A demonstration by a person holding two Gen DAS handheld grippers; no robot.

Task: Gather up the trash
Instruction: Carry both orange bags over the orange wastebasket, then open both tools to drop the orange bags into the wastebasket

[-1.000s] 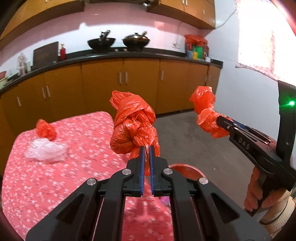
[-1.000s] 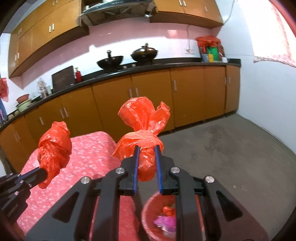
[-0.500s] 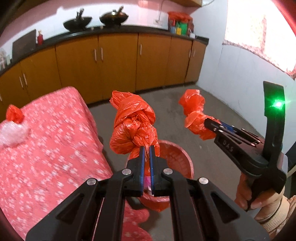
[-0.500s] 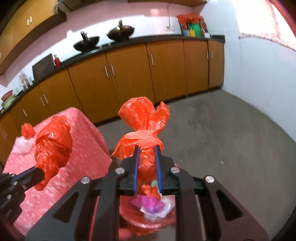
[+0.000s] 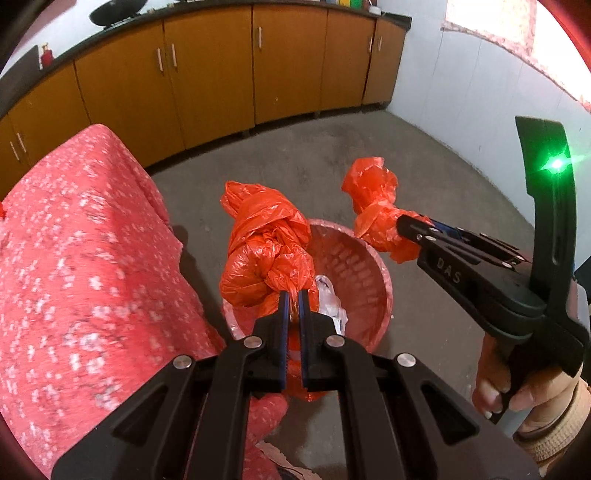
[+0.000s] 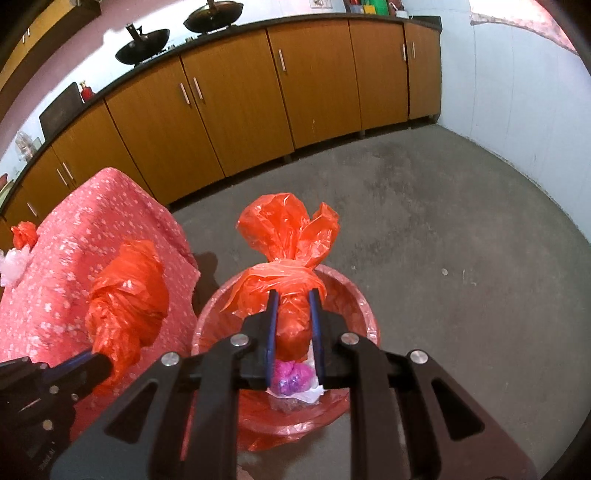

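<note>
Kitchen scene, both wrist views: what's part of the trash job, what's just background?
Job:
left gripper shut on knotted orange bag
right gripper shut on tied orange bag
red bin

Background:
woks
cabinets
red tablecloth

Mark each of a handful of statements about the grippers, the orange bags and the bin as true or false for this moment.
1. Each gripper grips an orange bag. True: the left gripper pinches the knotted orange bag, the right gripper the tied orange bag.
2. The red bin stands on the table. False: on the floor beside the table.
3. The bin is empty. False: pink trash lies inside.
4. Both bags hang over the bin. True.
</note>
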